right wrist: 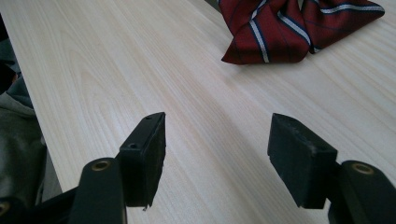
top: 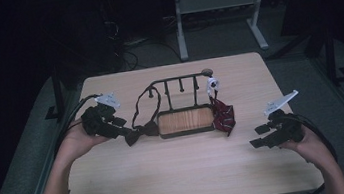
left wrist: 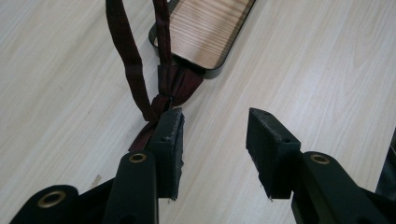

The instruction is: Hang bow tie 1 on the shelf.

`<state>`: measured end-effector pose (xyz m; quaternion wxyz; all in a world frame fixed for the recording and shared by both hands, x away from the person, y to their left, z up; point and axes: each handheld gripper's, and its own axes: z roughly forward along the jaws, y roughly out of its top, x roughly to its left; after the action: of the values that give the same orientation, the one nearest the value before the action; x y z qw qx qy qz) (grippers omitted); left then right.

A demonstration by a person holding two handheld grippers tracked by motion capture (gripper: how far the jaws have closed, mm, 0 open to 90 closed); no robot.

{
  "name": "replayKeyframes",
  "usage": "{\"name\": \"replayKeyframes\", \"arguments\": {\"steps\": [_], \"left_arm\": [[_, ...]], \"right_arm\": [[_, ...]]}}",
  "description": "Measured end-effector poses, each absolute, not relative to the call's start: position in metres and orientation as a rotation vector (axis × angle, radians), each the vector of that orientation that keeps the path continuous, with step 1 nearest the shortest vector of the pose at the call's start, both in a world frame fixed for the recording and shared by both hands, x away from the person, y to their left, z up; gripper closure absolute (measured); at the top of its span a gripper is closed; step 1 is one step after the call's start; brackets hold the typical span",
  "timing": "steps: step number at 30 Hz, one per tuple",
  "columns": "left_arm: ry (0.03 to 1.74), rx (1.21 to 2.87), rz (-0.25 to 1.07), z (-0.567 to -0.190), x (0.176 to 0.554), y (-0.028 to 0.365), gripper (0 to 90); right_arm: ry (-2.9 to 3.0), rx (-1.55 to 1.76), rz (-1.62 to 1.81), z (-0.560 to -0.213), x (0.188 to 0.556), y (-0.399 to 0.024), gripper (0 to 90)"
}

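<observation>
The dark bow tie [top: 139, 131] lies left of the desk's [top: 180, 176] middle, against the rack's [top: 185, 120] left end, the left gripper [top: 123, 129] at it. In the left gripper view its jaws stand apart, one pad beside the knot [left wrist: 159, 105], nothing pinched. In the right gripper view the jaws are spread over bare wood near the striped tie [right wrist: 289, 28].

text: none readable | labels: none | numbers: none

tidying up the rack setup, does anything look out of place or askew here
Yes. The dark bow tie lies on the table by the rack's tray, its strap looped from a peg. The striped red tie slumps crumpled off the tray's right end.
</observation>
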<state>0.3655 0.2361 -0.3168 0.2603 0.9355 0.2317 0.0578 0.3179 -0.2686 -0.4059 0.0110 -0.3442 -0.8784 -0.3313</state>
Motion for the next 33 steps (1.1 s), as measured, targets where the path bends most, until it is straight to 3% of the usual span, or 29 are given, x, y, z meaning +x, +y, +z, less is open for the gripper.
{"name": "replayKeyframes", "arguments": {"steps": [33], "left_arm": [[0.609,2.533,0.134,-0.349,0.344,0.239,47.8]], "right_arm": [[-2.736,-1.084,-1.029,-0.41,0.319,-0.272,36.6]]}}
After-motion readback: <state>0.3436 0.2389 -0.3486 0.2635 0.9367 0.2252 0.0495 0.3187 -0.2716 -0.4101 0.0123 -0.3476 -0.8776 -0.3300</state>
